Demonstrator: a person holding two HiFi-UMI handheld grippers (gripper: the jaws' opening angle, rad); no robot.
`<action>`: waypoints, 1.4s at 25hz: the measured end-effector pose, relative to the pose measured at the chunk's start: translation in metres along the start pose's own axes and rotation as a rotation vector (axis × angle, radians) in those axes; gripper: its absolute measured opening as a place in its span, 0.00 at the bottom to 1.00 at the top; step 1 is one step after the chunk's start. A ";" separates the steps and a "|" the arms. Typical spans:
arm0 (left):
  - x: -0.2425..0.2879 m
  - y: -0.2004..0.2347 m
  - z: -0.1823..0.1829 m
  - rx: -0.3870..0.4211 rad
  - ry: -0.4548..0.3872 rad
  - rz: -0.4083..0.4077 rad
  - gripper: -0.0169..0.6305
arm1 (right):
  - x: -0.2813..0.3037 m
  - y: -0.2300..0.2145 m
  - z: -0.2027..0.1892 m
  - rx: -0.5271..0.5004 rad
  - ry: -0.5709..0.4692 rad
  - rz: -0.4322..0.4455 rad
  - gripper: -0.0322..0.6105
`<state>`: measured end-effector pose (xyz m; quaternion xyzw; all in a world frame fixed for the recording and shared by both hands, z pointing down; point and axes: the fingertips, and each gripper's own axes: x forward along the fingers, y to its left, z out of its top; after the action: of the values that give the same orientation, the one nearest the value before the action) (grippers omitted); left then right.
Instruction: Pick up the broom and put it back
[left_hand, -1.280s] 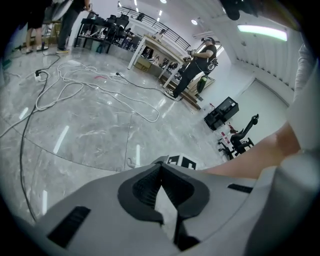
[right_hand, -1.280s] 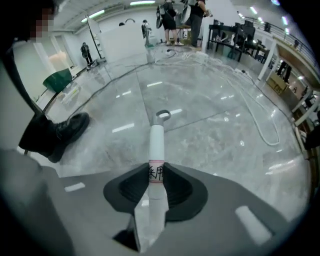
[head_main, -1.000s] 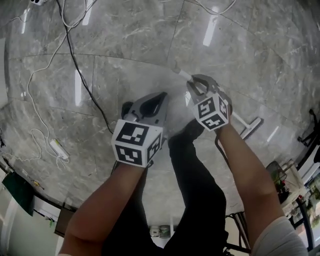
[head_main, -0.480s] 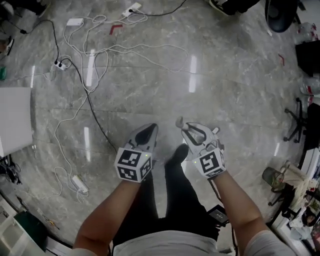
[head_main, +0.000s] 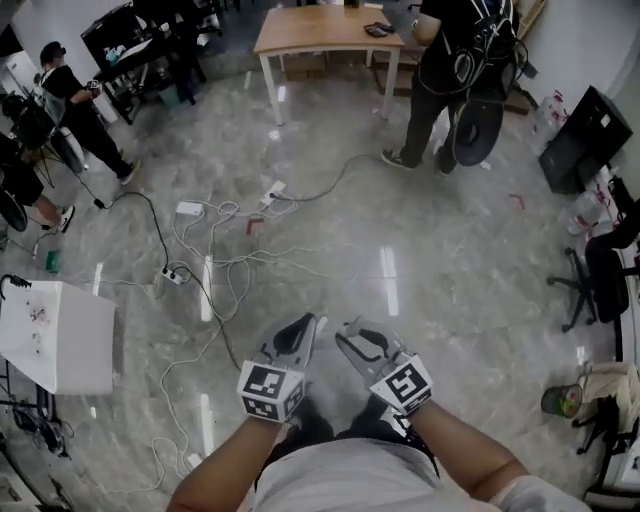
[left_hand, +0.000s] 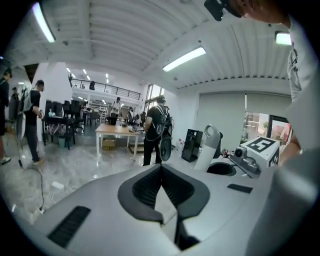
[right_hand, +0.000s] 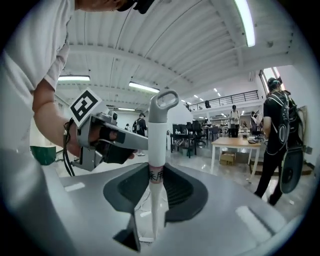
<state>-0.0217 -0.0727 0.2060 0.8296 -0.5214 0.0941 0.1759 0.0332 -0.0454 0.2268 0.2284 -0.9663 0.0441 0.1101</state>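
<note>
My right gripper is shut on the broom's white handle, which stands upright between the dark pads with its grey hanging loop on top. The left gripper view shows the same handle top beside the right gripper's marker cube. The broom head is hidden below. My left gripper is shut with nothing in it, the pads meeting at the tips. In the head view both grippers are held side by side at waist height, left gripper and right gripper, high above the grey marble floor.
White and black cables with power strips lie on the floor ahead. A white box stands at the left, a wooden table at the back with a person in black beside it. Black chairs stand at the right.
Both grippers have risen from near the floor to waist height. The broom handle came up with the right gripper. The head view has lifted, so much more of the room shows.
</note>
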 end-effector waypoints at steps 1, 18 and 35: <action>-0.013 -0.004 0.017 0.017 -0.014 0.006 0.04 | -0.002 0.010 0.024 0.002 -0.026 0.004 0.19; -0.128 0.011 0.107 0.067 -0.192 0.161 0.04 | 0.006 0.079 0.197 -0.090 -0.181 0.088 0.18; -0.055 -0.034 0.038 -0.022 -0.051 0.036 0.04 | -0.064 0.003 0.031 -0.076 0.186 0.008 0.18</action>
<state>-0.0158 -0.0286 0.1456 0.8201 -0.5418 0.0701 0.1699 0.0818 -0.0190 0.1818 0.2151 -0.9538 0.0290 0.2077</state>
